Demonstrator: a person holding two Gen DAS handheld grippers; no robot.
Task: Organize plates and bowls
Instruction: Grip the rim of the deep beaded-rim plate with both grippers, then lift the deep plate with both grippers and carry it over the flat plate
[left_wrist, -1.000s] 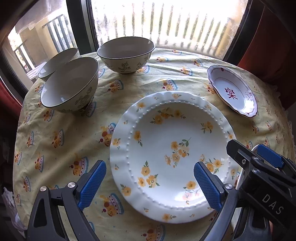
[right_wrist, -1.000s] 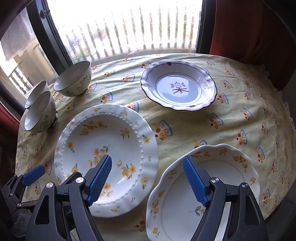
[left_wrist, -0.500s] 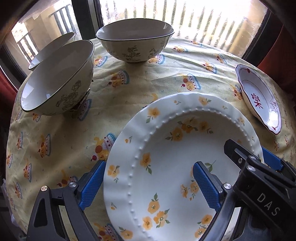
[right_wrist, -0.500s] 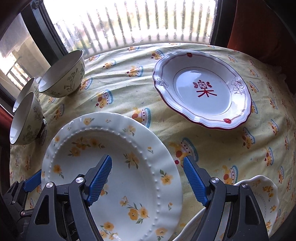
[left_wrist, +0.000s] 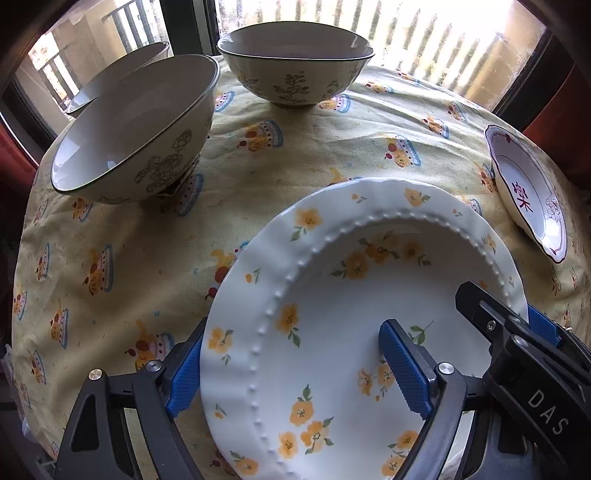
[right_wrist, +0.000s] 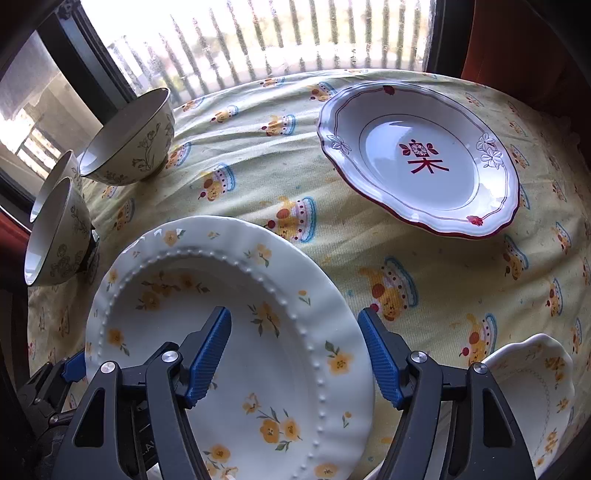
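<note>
Both grippers' fingers (left_wrist: 184, 373) (right_wrist: 380, 365) gape wide, straddling opposite rims of the flowered plate (left_wrist: 332, 332).

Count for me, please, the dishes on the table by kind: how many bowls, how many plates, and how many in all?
Bowls: 3 (nearest, far centre, partly hidden behind)
Plates: 3 (yellow-flower plate, red-rimmed plate, scalloped plate at the right edge)
Total: 6
</note>
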